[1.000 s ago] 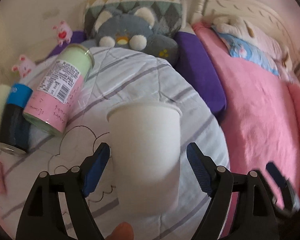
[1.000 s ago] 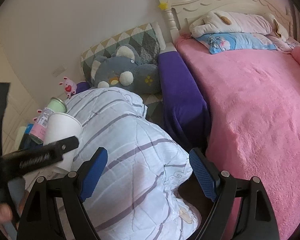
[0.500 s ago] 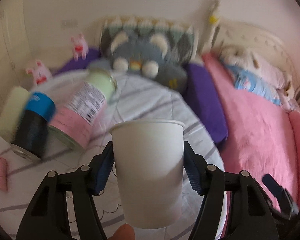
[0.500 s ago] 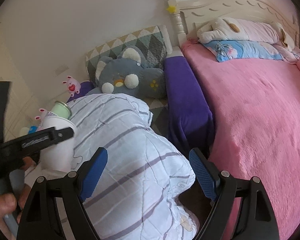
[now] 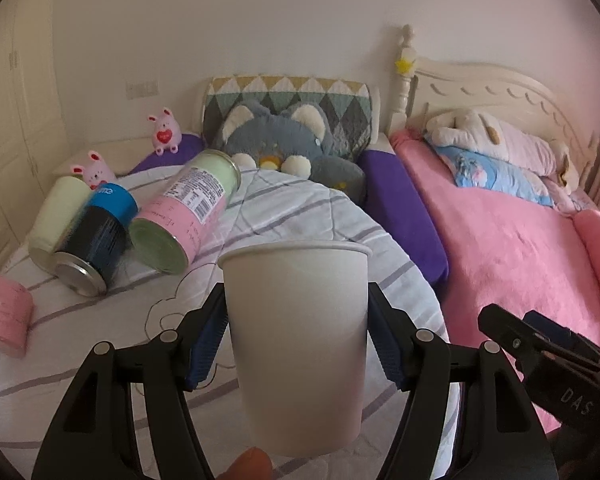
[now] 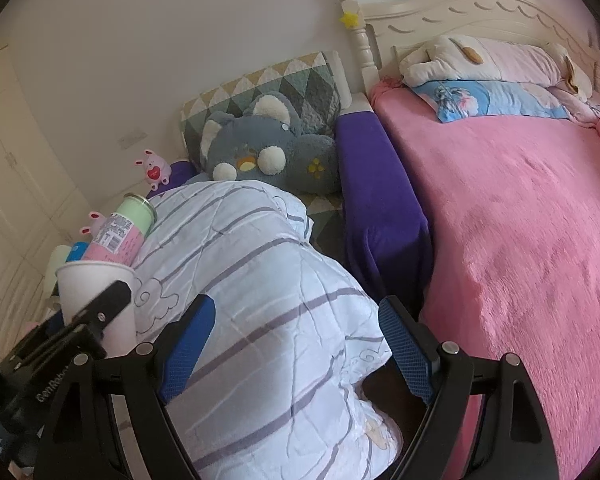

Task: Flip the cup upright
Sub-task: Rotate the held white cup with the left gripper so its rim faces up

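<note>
Spreading across the right, a fuzzy pink blanket (image 6: 512, 216) meets a crinkled white striped quilt (image 5: 300, 216). Above the quilt, the left gripper (image 5: 296, 332) pinches a smooth white paper cup (image 5: 298, 344), rim up; its base is cut off by a fingertip. The right gripper (image 6: 296, 340) gapes wide, holding nothing. Cylindrical cans (image 5: 184, 216) lie toppled behind.

I am seeing a bed (image 5: 328, 216) under a white quilt with purple stripes, and a pink-and-green can (image 5: 188, 216), a black-and-blue can (image 5: 96, 244) and a pale can (image 5: 56, 216) are lying on their sides on it, touching one another. A pink roll (image 5: 6, 320) is resting near its left edge. A grey plush cat (image 5: 276, 140) is sitting at its head, and a pink blanket (image 6: 520, 240) is covering the bed beside it.
</note>
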Demonstrator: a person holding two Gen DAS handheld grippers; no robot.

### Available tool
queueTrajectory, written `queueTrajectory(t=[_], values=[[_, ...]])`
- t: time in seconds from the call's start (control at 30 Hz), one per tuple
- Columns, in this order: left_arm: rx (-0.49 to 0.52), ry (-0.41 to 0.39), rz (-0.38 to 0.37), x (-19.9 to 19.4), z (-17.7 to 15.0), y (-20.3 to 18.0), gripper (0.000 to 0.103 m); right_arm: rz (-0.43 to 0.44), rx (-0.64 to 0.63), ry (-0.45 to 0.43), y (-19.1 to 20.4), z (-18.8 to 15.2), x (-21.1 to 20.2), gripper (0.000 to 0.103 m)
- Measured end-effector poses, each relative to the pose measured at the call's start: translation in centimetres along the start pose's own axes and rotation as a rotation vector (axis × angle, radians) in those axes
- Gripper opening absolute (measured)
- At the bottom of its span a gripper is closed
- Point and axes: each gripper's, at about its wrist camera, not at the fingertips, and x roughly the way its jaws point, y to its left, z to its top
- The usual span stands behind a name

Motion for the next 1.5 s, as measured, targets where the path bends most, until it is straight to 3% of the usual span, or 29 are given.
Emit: queueTrajectory(t=[0.37,0.9,1.1,1.33,1.43,1.5], values=[[-0.002,0.055,-0.02,-1.3,-3.6,0.6,0.068,0.0,-0.008,-0.016,0.3,-0.7,-1.6,0.085],[0.032,-0.028,-0.049,-7.3,-10.7,3.4,0.068,0.002,-0.045,-0.016,2.0,-3.9,-4.2,0.085],[0.039,-0.076,-0.052,-9.3,-9.7,4.5,0.068,-0.006,-0.059,-0.018,3.2,-4.7,-5.5,0.085],[0.009,-0.041,-0.051,-10.2,-8.5,7.2,0.067,0.0,-0.09,-0.045,5.6,-4.6,-7.1,0.085],[0.008,-0.097,-0.046,-11.4,-9.0,8.1,0.067,0.003,-0.105,-0.045,6.6,-4.8,-7.3,0.085],[0.038,-0.185,-0.018,-12.8,-10.2,8.4,0.067,0.004,-0.114,-0.042,7.3,-5.1,-7.4,0.085]])
